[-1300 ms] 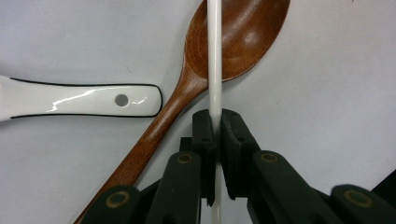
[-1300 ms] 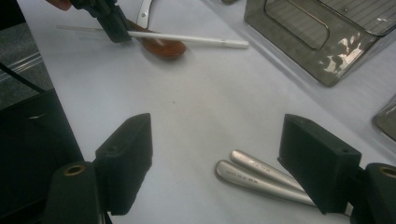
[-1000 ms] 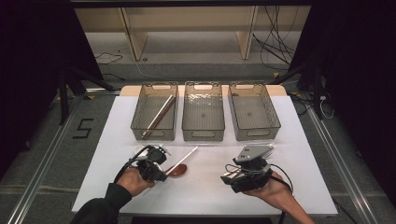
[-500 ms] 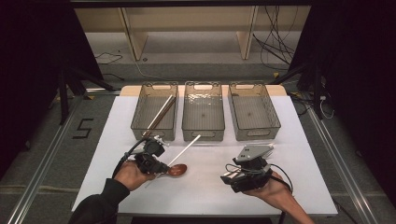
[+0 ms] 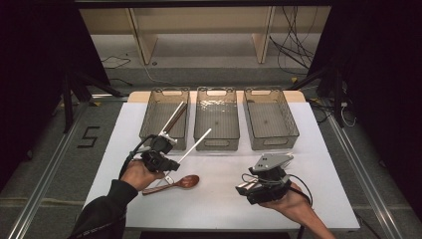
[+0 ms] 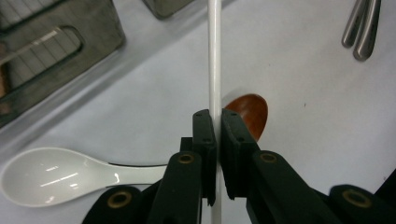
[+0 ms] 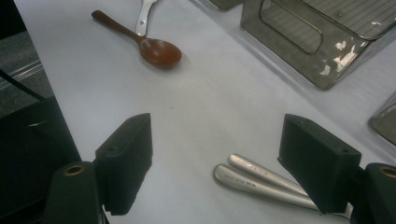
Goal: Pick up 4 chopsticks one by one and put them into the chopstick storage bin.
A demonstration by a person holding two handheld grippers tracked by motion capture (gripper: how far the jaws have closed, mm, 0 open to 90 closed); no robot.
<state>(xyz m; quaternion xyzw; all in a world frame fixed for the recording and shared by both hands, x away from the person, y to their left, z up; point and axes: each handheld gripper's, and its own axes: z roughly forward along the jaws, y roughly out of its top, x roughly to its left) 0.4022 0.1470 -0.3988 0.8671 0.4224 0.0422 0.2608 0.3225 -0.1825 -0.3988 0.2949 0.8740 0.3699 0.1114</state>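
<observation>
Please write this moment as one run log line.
left tool: shut on white stick | right tool: open, over metal handles | brown spoon: on table

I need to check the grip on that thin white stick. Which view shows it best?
The left gripper view: the thin white stick runs straight up between the left tool's closed pads. The high view shows the stick small, slanting toward the middle clear bin. The right gripper view gives nothing clear of it.

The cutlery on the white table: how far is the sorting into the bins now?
Done: long utensils stand in the left grey bin. In hand: the left gripper is shut on a white chopstick. Left: brown wooden spoon, white ceramic spoon, two metal handles before the open right gripper.
</observation>
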